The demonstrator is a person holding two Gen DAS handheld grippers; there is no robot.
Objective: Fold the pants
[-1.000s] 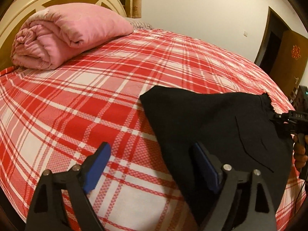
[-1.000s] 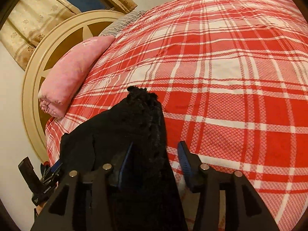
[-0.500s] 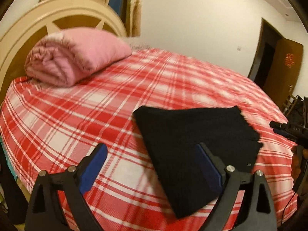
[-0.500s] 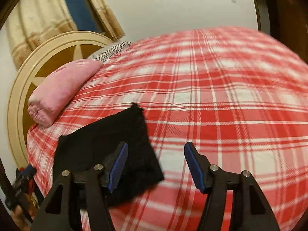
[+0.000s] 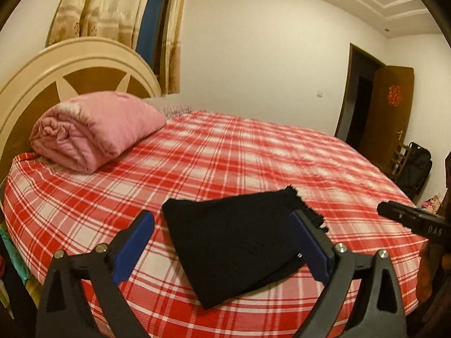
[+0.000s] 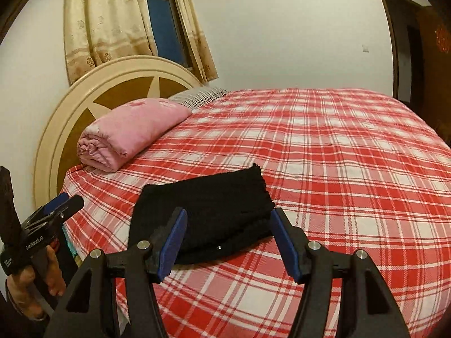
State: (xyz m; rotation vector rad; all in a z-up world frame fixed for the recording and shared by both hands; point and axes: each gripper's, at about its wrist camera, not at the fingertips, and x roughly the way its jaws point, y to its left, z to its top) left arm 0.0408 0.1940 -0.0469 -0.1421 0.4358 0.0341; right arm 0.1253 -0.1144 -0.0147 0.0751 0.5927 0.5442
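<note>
The black pants (image 5: 236,239) lie folded into a compact stack near the front edge of the bed; in the right wrist view the pants (image 6: 214,211) show layered edges. My left gripper (image 5: 222,245) is open, held back above the bed's edge, with nothing between its blue pads. Just as wide stands my open right gripper (image 6: 228,239), also clear of the cloth. The left gripper (image 6: 56,205), held by a hand, shows at the left of the right wrist view; the right gripper's body (image 5: 414,219) shows at the right of the left wrist view.
A red and white plaid sheet (image 5: 253,157) covers the round bed. A rolled pink quilt (image 5: 93,129) rests against the cream headboard (image 6: 112,76). Curtains (image 6: 118,19) hang behind. A dark doorway (image 5: 363,98) and a black bag (image 5: 417,169) stand at the right.
Both grippers have drawn back and up from the pants, which now lie folded on the bed. The views have tilted up to show the walls and curtains.
</note>
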